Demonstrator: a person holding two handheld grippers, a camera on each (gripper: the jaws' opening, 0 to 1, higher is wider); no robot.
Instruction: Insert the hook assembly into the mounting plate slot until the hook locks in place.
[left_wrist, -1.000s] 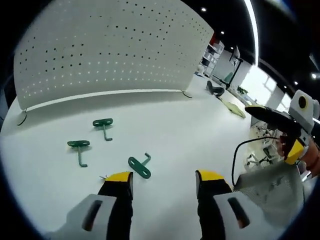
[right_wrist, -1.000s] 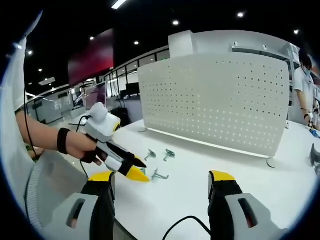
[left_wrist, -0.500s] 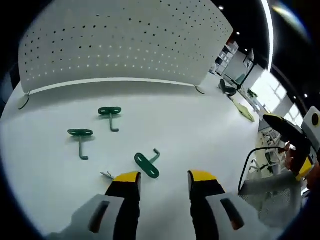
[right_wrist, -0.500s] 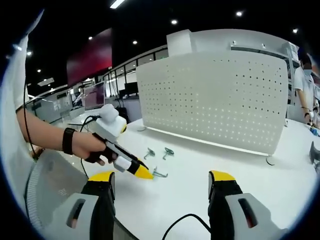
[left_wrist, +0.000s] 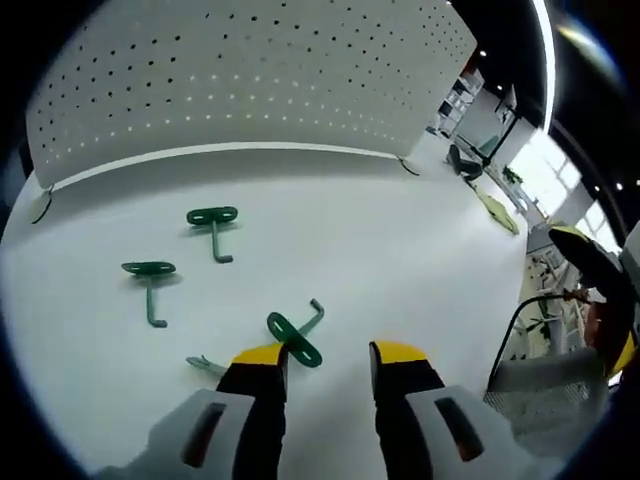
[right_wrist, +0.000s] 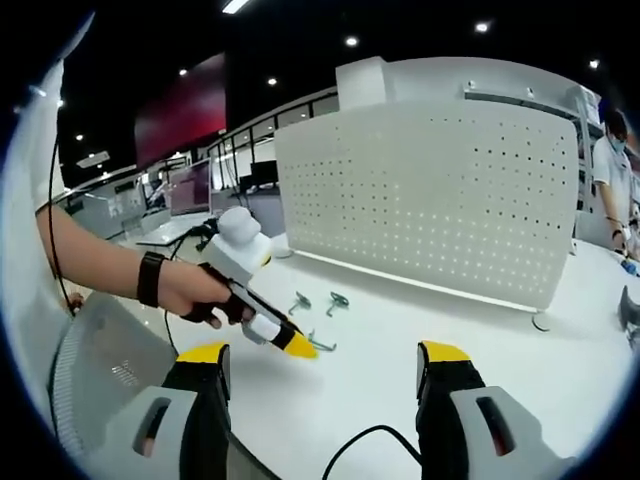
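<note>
A green metal hook with an oval slotted base plate and a bent wire shank lies flat on the white counter, just ahead of the left claw, whose yellow-tipped jaws stand spread either side of it, gripping nothing. The base plate sits just beside the left-hand jaw tip, and the shank angles away up the counter. Two more green T-shaped hooks rest farther off, well apart from the claw, nearer the white perforated pegboard panel that stands upright along the far edge as the mounting plate. In the right gripper view the left claw tips down at the same hook on the counter, a hand wrapped round its grip, while the right claw hangs spread and empty, back from the work.

The step appears to be the pickup. To do it well, the left claw likely needs to slide a touch towards its left-hand jaw so the base plate sits between the jaws, then close across the plate's flat faces, leaving the shank and its bent tip free to enter a pegboard hole. A grip on the thin wire would probably let the hook swivel.
</note>
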